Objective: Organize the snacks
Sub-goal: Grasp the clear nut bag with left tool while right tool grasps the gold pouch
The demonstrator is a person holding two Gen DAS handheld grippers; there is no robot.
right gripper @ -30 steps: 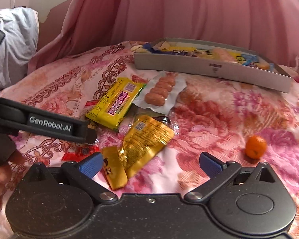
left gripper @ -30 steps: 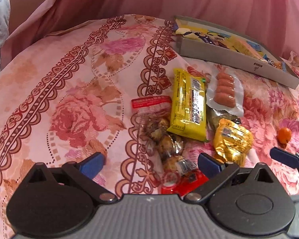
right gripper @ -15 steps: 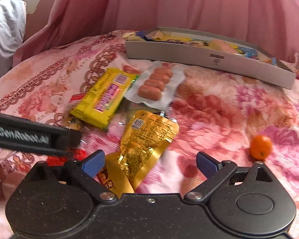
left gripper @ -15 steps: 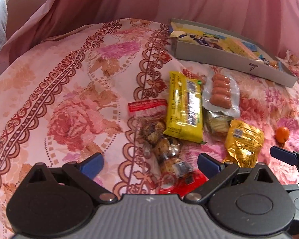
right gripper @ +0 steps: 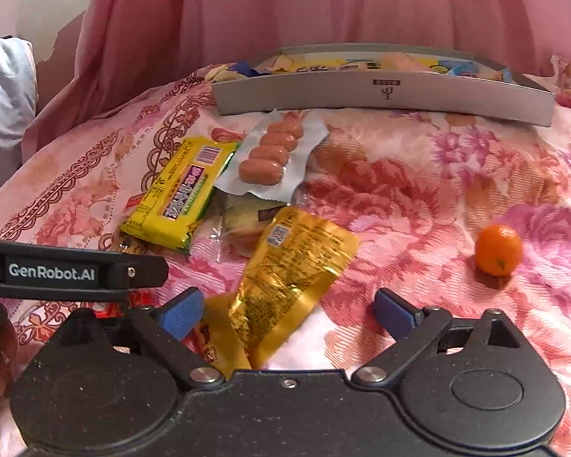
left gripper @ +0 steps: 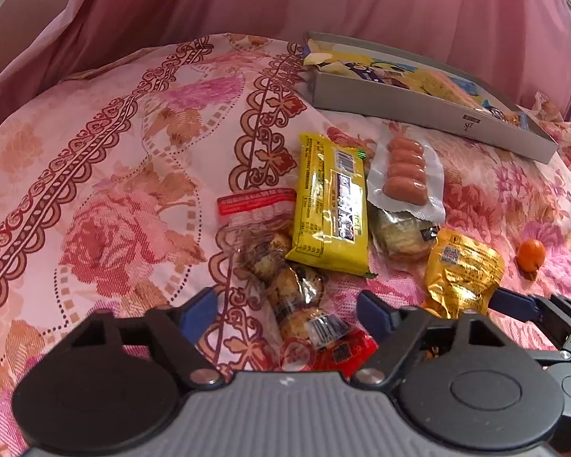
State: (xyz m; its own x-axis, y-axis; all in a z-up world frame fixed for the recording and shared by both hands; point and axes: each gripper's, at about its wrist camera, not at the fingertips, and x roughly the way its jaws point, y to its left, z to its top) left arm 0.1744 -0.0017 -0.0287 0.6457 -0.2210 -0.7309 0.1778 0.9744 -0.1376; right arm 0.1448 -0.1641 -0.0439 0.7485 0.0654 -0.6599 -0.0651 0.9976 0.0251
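Note:
Snacks lie on a floral pink bedspread [left gripper: 125,190]. A yellow packet [left gripper: 331,202] [right gripper: 182,194], a sausage pack [left gripper: 405,175] [right gripper: 270,160], a gold pouch [left gripper: 460,270] [right gripper: 289,274], a clear bag of wrapped pieces [left gripper: 281,266], a red packet [left gripper: 342,350] and a small orange [left gripper: 531,254] [right gripper: 498,249]. A grey tray [left gripper: 418,110] [right gripper: 380,93] at the back holds several snacks. My left gripper [left gripper: 287,310] is open over the clear bag. My right gripper [right gripper: 287,310] is open over the gold pouch.
A pink curtain [right gripper: 323,7] hangs behind the bed. A white pillow [right gripper: 3,91] lies at the far left. The left gripper's body [right gripper: 72,272] crosses the right wrist view's left side. A pastry in clear wrap [left gripper: 399,232] lies under the sausage pack.
Both grippers have moved forward and lower toward the snack pile. The right gripper has shifted so the gold pouch sits between its fingers. Both stay open.

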